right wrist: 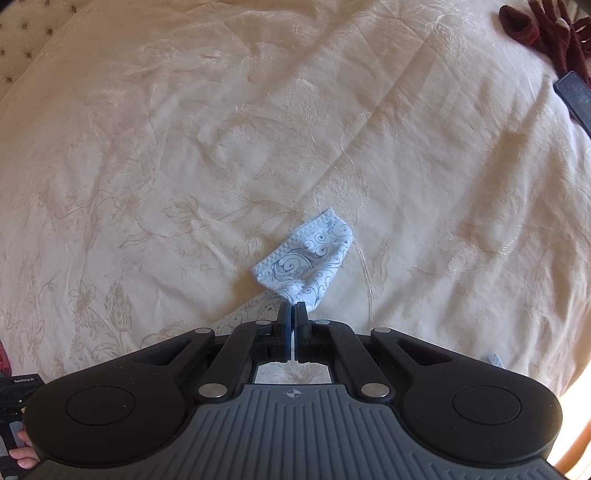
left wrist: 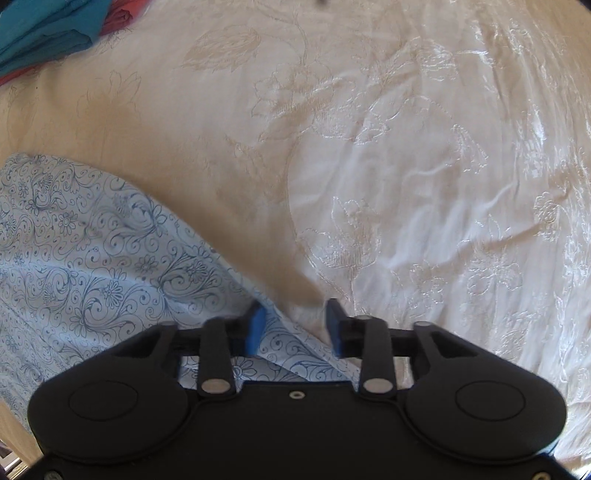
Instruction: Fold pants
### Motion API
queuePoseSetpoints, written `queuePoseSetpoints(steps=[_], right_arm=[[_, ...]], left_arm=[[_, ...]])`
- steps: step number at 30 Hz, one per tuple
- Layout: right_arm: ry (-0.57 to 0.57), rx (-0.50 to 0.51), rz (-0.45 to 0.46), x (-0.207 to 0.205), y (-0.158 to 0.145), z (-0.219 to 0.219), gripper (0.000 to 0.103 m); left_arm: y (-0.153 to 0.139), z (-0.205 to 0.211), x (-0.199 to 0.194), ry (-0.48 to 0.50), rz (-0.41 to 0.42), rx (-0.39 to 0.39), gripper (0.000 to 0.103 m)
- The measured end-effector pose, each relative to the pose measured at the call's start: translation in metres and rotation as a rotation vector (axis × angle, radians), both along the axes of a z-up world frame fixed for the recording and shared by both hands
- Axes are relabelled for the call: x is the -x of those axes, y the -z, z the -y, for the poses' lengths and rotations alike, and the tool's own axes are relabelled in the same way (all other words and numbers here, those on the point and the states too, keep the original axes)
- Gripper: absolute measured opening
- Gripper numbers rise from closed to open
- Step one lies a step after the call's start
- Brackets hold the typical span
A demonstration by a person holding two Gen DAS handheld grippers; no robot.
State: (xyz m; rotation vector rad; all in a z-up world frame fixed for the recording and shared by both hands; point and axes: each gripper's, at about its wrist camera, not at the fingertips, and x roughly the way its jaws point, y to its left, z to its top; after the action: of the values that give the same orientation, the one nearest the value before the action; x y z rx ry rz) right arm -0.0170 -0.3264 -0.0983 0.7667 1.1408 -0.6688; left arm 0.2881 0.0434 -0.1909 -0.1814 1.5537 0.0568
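Bed [left wrist: 406, 147]: covered by a cream bedspread with an embroidered floral pattern, lightly creased; it fills both wrist views and carries everything else.
Pants [left wrist: 92, 258]: pale blue cloth printed with dark blue scrolls and flowers, lying on the bedspread at the lower left of the left wrist view; one edge runs up between the fingers of the left hand-held gripper. In the right wrist view a small hemmed corner of the same cloth [right wrist: 310, 258] stands up above the fingertips.
Pile of clothes [left wrist: 48, 33]: teal and red garments at the far upper left corner, well apart from the pants.
Dark red garment [right wrist: 546, 33]: lies at the upper right edge of the right wrist view, next to a dark flat object whose nature is unclear.
Left hand-held gripper [left wrist: 295, 325]: points down at the bed; its blue pads [left wrist: 256, 328] stand apart with the cloth edge passing between them, not visibly pressed.
Right hand-held gripper [right wrist: 294, 314]: clenched, the fingers together and pinching the corner of the pants.
Person's fingers [right wrist: 24, 452]: just visible at the lower left edge of the right wrist view.
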Motion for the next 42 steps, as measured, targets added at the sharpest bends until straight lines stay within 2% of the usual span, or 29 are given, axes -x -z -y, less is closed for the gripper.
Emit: queuePoseSetpoints(steps=[1, 3, 5, 8, 11, 15, 18, 21, 24, 26, 29, 31, 33, 37, 42], right_arm=[[0.000, -0.001, -0.001, 0.000, 0.000, 0.000, 0.001], [0.000, -0.001, -0.001, 0.002, 0.001, 0.001, 0.001], [-0.003, 0.002, 0.001, 0.003, 0.001, 0.001, 0.001], [-0.003, 0.014, 0.014, 0.006, -0.005, 0.001, 0.001], [-0.001, 0.038, 0.066, 0.020, -0.027, 0.001, 0.001], [0.031, 0.065, 0.117, 0.062, -0.061, -0.007, 0.001], [0.087, 0.052, 0.111, 0.111, -0.068, -0.018, 0.001], [0.115, -0.005, 0.031, 0.150, -0.039, -0.032, 0.001], [0.125, -0.058, -0.082, 0.171, 0.017, -0.046, 0.001], [0.134, -0.094, -0.142, 0.179, 0.050, -0.052, 0.001], [0.130, -0.105, -0.172, 0.188, 0.074, -0.060, 0.001], [0.133, -0.114, -0.184, 0.191, 0.078, -0.060, 0.002], [0.145, -0.131, -0.206, 0.194, 0.077, -0.058, 0.002], [0.146, -0.048, -0.205, 0.199, 0.057, -0.050, 0.002], [0.069, 0.016, -0.112, 0.180, 0.029, -0.045, 0.004]], left_arm=[[0.002, -0.001, 0.001, -0.007, -0.004, 0.006, 0.001], [-0.003, -0.003, 0.005, 0.005, 0.033, 0.020, 0.001], [-0.018, 0.000, 0.012, 0.061, 0.081, 0.010, 0.001], [-0.054, -0.001, 0.025, 0.117, 0.161, 0.031, 0.001], [-0.103, -0.007, 0.044, 0.161, 0.259, 0.083, 0.001], [-0.158, -0.023, 0.098, 0.247, 0.360, 0.158, 0.001], [-0.171, -0.031, 0.136, 0.306, 0.383, 0.165, 0.001], [-0.152, -0.043, 0.173, 0.353, 0.348, 0.095, 0.001], [-0.105, -0.050, 0.199, 0.364, 0.240, -0.016, 0.001], [-0.072, -0.056, 0.210, 0.368, 0.152, -0.035, 0.001], [-0.051, -0.056, 0.220, 0.388, 0.122, -0.054, 0.001], [-0.045, -0.052, 0.224, 0.437, 0.125, -0.079, 0.002], [-0.041, -0.052, 0.224, 0.437, 0.118, -0.082, 0.002], [-0.029, -0.055, 0.225, 0.412, 0.075, -0.081, 0.002], [-0.019, -0.054, 0.232, 0.434, 0.072, -0.092, 0.003]])
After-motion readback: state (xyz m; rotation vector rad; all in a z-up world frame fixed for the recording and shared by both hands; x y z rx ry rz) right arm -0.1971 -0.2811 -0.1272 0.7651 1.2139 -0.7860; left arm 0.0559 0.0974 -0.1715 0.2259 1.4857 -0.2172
